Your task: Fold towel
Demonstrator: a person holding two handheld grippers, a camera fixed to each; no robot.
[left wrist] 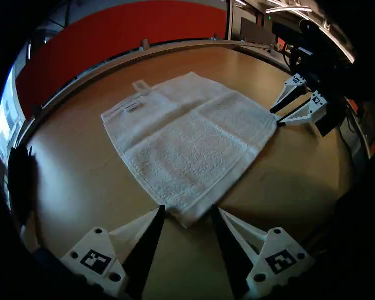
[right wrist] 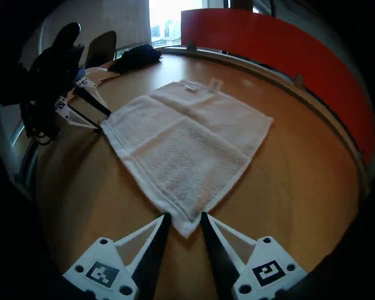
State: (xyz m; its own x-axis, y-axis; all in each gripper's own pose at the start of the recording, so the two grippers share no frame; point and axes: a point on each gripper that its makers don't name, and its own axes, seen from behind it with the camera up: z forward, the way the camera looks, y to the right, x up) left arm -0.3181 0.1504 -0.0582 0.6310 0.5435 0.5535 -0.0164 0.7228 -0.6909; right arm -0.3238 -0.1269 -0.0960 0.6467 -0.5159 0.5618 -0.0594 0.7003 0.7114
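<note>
In the left gripper view, the left gripper (left wrist: 186, 214) sits low over the wooden table (left wrist: 77, 170) with its fingers spread wide, and the nearest corner of the white towel (left wrist: 187, 145) lies in the gap between them, touched by neither finger. In the right gripper view, the right gripper (right wrist: 184, 218) is at a neighbouring corner of the same towel (right wrist: 187, 145); its fingers stand closer together but are still parted. The corner's tip lies between them, its edges just beside the inner faces, and nothing is pinched. The towel lies flat and folded near the middle of the table (right wrist: 297, 200), turned so that a corner points at each camera. Its hem runs along the edges, and a small label (left wrist: 132, 106) and a hanging loop (left wrist: 141, 86) sit at its far side. Farther off in the left gripper view, the right gripper (left wrist: 279, 117) has its tips at the towel's right-hand corner; in the right gripper view the left gripper (right wrist: 100, 124) meets the left-hand corner, with a dark shape behind it that I cannot make out. Beyond the table edge runs a red panel (left wrist: 122, 35), and in the right gripper view a dark bundle (right wrist: 135, 55) lies near a chair back (right wrist: 101, 47)
</note>
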